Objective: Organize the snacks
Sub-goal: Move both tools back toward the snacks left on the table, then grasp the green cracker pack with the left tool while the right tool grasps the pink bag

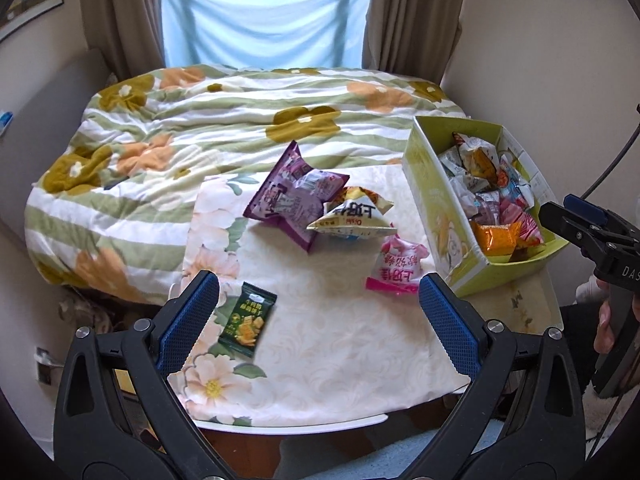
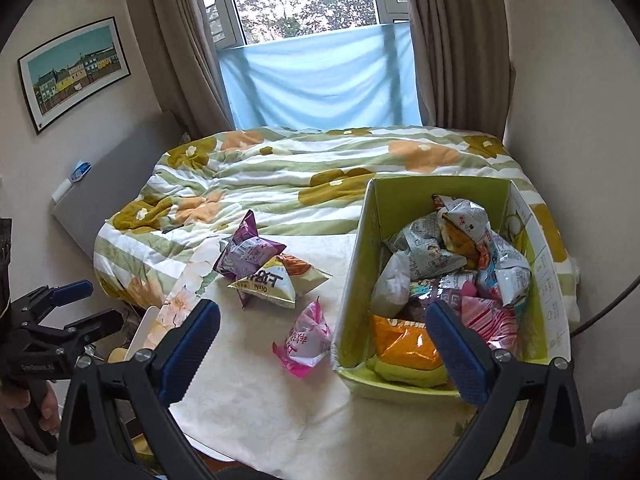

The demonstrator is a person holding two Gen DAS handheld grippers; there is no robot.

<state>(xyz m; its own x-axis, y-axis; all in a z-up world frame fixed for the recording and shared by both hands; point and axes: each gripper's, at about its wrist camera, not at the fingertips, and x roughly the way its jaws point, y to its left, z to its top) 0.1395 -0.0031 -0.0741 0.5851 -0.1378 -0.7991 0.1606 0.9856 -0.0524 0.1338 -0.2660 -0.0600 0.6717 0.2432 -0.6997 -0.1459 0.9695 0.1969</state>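
A green cardboard box (image 1: pixel 434 196) (image 2: pixel 354 280) at the table's right holds several snack packets. Loose on the floral tablecloth lie a purple packet (image 1: pixel 286 194) (image 2: pixel 246 250), a cream packet (image 1: pixel 354 216) (image 2: pixel 272 280), a pink packet (image 1: pixel 398 268) (image 2: pixel 306 338) and a dark green packet (image 1: pixel 248 320). My left gripper (image 1: pixel 319 312) is open and empty above the table's near edge, with the green packet by its left finger. My right gripper (image 2: pixel 323 338) is open and empty, low in front of the box, its right finger over the box's near end.
A bed with a flowered quilt (image 1: pixel 224 128) (image 2: pixel 304 164) lies beyond the table. The table's near edge (image 1: pixel 304 424) is close below the left gripper. The right gripper shows in the left wrist view (image 1: pixel 592 232); the left gripper shows in the right wrist view (image 2: pixel 64 312).
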